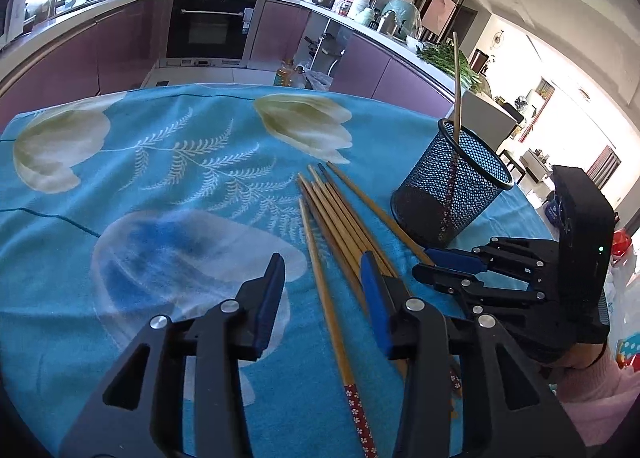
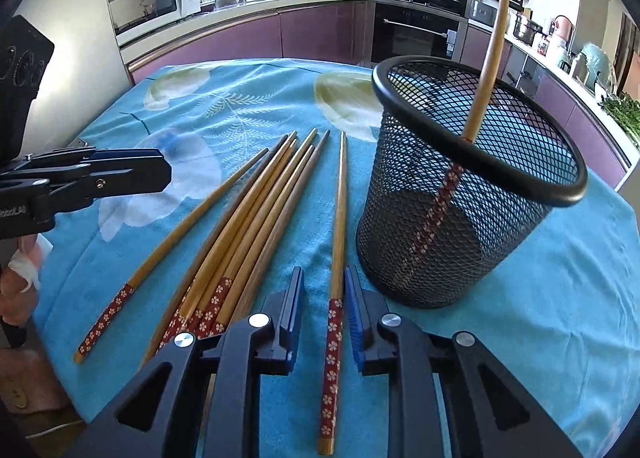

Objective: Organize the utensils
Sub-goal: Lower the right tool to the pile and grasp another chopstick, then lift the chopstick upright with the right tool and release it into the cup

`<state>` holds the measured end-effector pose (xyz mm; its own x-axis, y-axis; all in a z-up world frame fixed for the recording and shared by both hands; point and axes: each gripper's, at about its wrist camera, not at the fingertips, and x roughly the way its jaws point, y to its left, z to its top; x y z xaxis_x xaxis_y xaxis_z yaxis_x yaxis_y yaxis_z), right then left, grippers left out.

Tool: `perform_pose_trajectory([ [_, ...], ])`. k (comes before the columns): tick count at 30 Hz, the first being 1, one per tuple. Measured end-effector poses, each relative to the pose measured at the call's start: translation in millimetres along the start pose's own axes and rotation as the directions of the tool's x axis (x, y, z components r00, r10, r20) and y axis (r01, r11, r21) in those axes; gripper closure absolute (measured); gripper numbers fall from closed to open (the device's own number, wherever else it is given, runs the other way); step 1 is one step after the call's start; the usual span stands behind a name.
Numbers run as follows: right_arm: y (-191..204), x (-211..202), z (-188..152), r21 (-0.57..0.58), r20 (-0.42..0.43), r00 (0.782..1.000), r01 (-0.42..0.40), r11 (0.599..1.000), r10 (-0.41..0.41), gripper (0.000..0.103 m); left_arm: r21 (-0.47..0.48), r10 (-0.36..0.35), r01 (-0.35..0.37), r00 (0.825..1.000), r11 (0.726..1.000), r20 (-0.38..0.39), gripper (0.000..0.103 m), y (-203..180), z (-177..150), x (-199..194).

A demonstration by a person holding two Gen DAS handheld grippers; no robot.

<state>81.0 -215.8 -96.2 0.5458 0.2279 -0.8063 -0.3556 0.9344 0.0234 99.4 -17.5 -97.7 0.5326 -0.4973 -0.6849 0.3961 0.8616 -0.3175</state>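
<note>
Several wooden chopsticks [image 2: 256,213] with red flowered ends lie on the blue cloth; they also show in the left wrist view [image 1: 340,217]. A black mesh cup [image 2: 464,185] stands to their right, seen too in the left wrist view [image 1: 452,185], with one chopstick [image 2: 486,69] leaning inside. My right gripper [image 2: 323,288] is open, its jaws on either side of a single chopstick [image 2: 338,225] next to the cup. My left gripper [image 1: 322,278] is open, low over the leftmost chopstick [image 1: 324,290].
The table is covered by a blue flowered cloth [image 1: 160,161]. Purple kitchen cabinets and an oven [image 1: 212,25] stand behind it. The right gripper [image 1: 448,264] appears at the right of the left wrist view, the left gripper [image 2: 120,173] at the left of the right wrist view.
</note>
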Motion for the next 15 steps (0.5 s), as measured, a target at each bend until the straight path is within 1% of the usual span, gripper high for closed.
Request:
perform_pose_trajectory([
  [1,-1,-2,-2,-0.001,-0.008,1.0,-0.012,1.0,0.012,0.095,-0.001,-0.001,0.001,1.0,1.0,-0.002,0.064,0,-1,1],
  [4,4,-7,-6,-0.005,-0.022,1.0,-0.022,1.0,0.022,0.095,0.0,-0.008,0.008,1.0,1.0,-0.006,0.064,1,-1,3],
  [5,4,-8,-5,-0.002,-0.015,1.0,-0.02,1.0,0.02,0.094,-0.001,-0.01,0.01,1.0,1.0,-0.007,0.064,1,-1,4],
  [7,6,-5,1,-0.013,-0.005,1.0,-0.008,1.0,0.008,0.076,0.0,-0.01,0.01,1.0,1.0,-0.009,0.064,1,-1,6],
  [9,10,5,10,-0.012,-0.002,1.0,-0.006,1.0,0.006,0.076,-0.002,-0.009,0.009,1.0,1.0,-0.012,0.064,1,-2,7],
  [11,13,14,16,-0.01,-0.005,1.0,0.001,1.0,-0.001,0.078,-0.002,-0.007,0.007,1.0,1.0,-0.014,0.064,1,-3,6],
  [12,12,15,17,-0.005,-0.001,1.0,-0.006,1.0,0.006,0.081,-0.002,-0.006,0.005,1.0,1.0,-0.013,0.064,1,-3,5],
  [14,13,14,17,-0.001,0.0,1.0,-0.018,1.0,0.018,0.092,-0.006,-0.002,0.002,1.0,1.0,-0.012,0.064,3,-4,4],
  [15,13,13,16,0.0,0.003,1.0,-0.015,1.0,0.015,0.095,-0.008,0.0,0.0,1.0,1.0,-0.013,0.064,4,-5,4],
])
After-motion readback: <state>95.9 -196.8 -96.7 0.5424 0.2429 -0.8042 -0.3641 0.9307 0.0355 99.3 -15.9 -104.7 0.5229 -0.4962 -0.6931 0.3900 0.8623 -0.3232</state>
